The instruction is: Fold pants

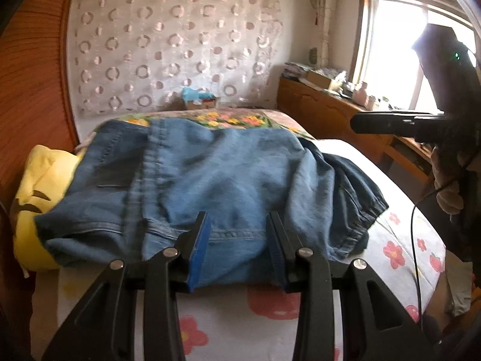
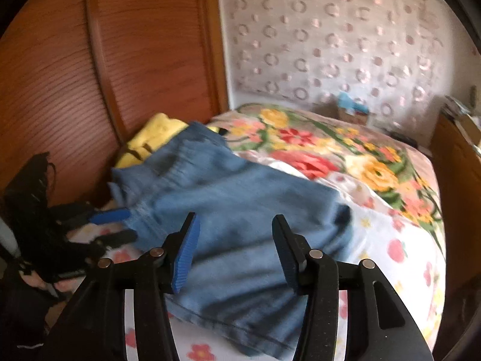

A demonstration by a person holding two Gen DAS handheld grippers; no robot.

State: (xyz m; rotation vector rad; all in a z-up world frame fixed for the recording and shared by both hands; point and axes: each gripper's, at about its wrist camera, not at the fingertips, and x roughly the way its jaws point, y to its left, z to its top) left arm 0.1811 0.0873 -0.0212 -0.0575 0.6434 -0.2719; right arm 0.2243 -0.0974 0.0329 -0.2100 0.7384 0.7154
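Note:
The blue denim pants (image 1: 210,174) lie folded in a broad stack across the bed, waistband toward the yellow cushion. My left gripper (image 1: 237,237) is open at the stack's near hem, a flat stretch of denim lying between its blue pads. In the right wrist view the left gripper (image 2: 120,225) is at the pants' left edge. My right gripper (image 2: 236,240) is open just above the pants (image 2: 240,204), and its pads do not press on the cloth. A gloved hand holds the right gripper (image 1: 390,124), which hovers clear of the pants at their right end in the left wrist view.
A yellow cushion (image 1: 39,180) lies against the wooden wardrobe (image 2: 120,60) left of the pants. A floral blanket (image 2: 330,150) covers the far half of the bed; the flowered sheet (image 1: 270,316) shows in front. A cluttered wooden desk (image 1: 324,102) stands at the right under the window.

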